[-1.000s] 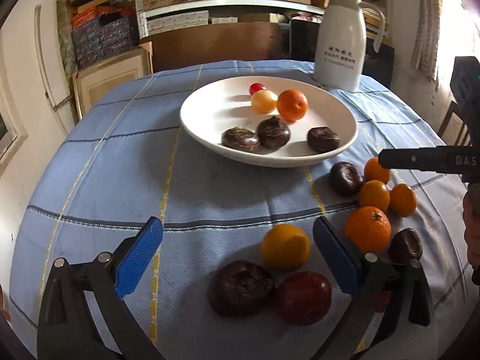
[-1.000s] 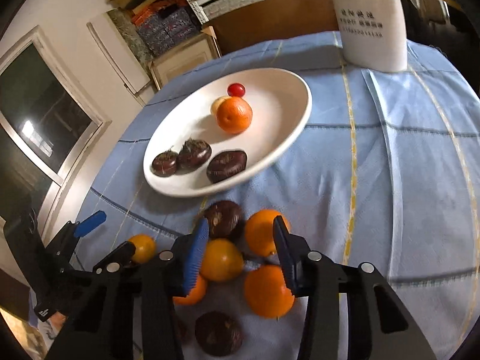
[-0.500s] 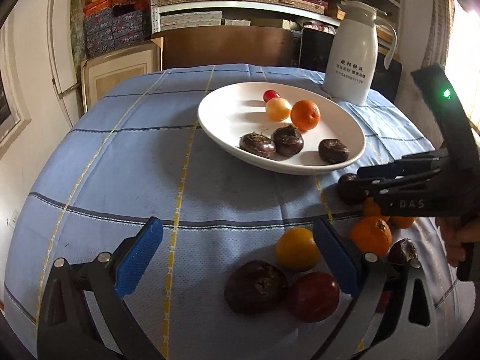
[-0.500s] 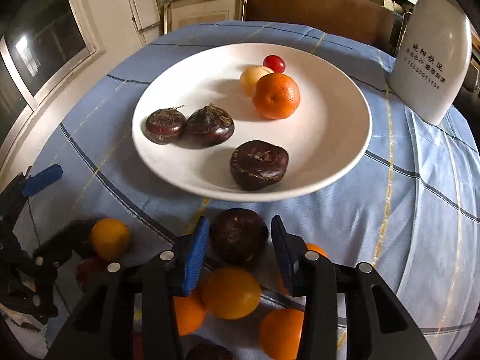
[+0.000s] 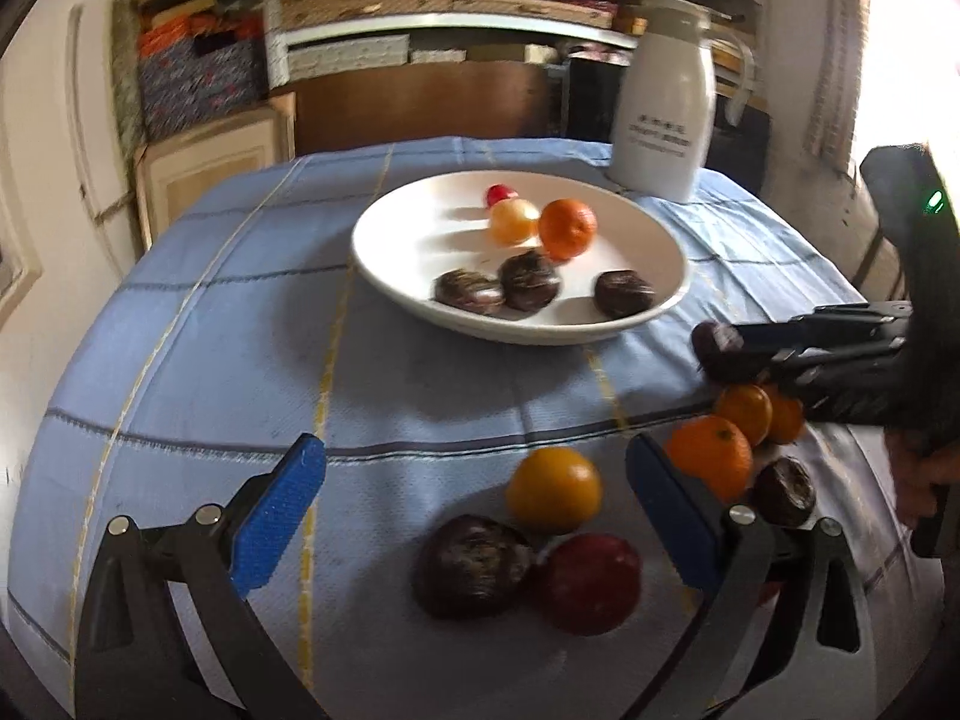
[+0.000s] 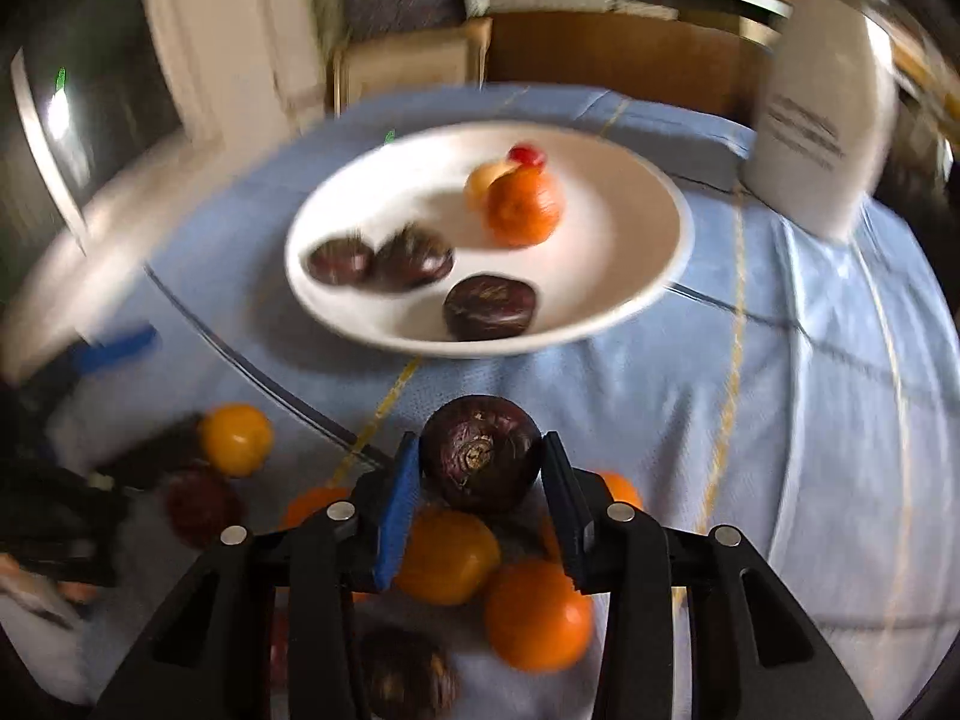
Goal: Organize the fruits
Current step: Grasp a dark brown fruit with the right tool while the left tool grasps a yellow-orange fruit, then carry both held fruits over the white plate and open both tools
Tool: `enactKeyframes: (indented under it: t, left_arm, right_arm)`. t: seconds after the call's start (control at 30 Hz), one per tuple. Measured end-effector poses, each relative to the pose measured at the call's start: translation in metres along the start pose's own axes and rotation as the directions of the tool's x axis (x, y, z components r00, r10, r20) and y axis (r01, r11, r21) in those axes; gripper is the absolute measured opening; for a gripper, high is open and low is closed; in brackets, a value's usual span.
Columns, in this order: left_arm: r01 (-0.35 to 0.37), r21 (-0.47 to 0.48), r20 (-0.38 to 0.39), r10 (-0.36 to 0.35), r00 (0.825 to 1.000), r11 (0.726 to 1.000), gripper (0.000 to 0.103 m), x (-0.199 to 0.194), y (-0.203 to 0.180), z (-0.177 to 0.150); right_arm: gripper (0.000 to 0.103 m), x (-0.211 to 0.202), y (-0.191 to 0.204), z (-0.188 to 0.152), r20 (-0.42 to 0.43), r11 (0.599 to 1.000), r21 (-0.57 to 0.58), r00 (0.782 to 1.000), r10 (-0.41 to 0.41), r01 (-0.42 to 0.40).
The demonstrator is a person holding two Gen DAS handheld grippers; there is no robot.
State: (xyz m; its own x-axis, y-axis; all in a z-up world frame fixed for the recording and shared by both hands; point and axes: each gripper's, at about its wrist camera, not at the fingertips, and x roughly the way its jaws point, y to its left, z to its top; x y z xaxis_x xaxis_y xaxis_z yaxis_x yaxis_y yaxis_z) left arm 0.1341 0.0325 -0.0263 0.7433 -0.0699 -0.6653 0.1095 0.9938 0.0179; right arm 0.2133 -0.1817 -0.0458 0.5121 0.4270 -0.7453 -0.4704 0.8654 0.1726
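Observation:
My right gripper [image 6: 480, 443] is shut on a dark brown round fruit [image 6: 480, 462] and holds it just above the cluster of oranges [image 6: 537, 615], in front of the white plate [image 6: 618, 240]. In the left wrist view the same gripper [image 5: 720, 348] comes in from the right with the dark fruit [image 5: 714, 342] at its tip. The plate [image 5: 408, 228] holds three dark fruits, an orange [image 5: 567, 228], a pale yellow fruit and a small red one. My left gripper [image 5: 474, 447] hangs open over a yellow-orange fruit [image 5: 552, 489], a dark fruit [image 5: 474, 564] and a red fruit [image 5: 591, 582].
A white jug [image 5: 663, 126] stands behind the plate at the back right. More oranges [image 5: 711, 459] and a dark fruit [image 5: 783, 492] lie right of my left gripper. A person's hand [image 5: 918, 474] grips the right tool. Blue checked cloth [image 5: 210, 324] stretches bare to the left.
My right gripper has closed on the dark fruit at the front of the pile and raised it off the cloth. The left gripper has stayed open in much the same place.

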Motion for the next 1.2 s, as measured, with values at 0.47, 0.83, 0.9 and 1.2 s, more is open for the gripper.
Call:
enactKeyframes:
  t: [0.47, 0.83, 0.9, 1.2]
  left_arm:
    - [0.118, 0.019, -0.160, -0.113, 0.981, 0.993, 0.049, 0.041, -0.013, -0.001]
    - [0.137, 0.005, -0.091, -0.136, 0.987, 0.991, 0.036, 0.025, -0.013, 0.003]
    - [0.129, -0.009, -0.065, -0.130, 0.989, 0.992, 0.036, 0.018, -0.009, 0.007]
    - [0.060, -0.027, -0.003, -0.060, 0.998, 0.998, 0.036, 0.012, 0.008, 0.060]
  right_arm:
    - [0.041, -0.053, -0.065, -0.030, 0.201, 0.950, 0.258, 0.972, 0.125, -0.176]
    - [0.041, -0.052, -0.070, -0.036, 0.201, 0.948, 0.286, 0.976, 0.081, -0.137]
    - [0.041, -0.051, -0.071, -0.037, 0.207, 0.945, 0.298, 0.976, 0.073, -0.134]
    - [0.041, -0.058, -0.050, -0.027, 0.234, 0.958, 0.259, 0.970, 0.066, -0.127]
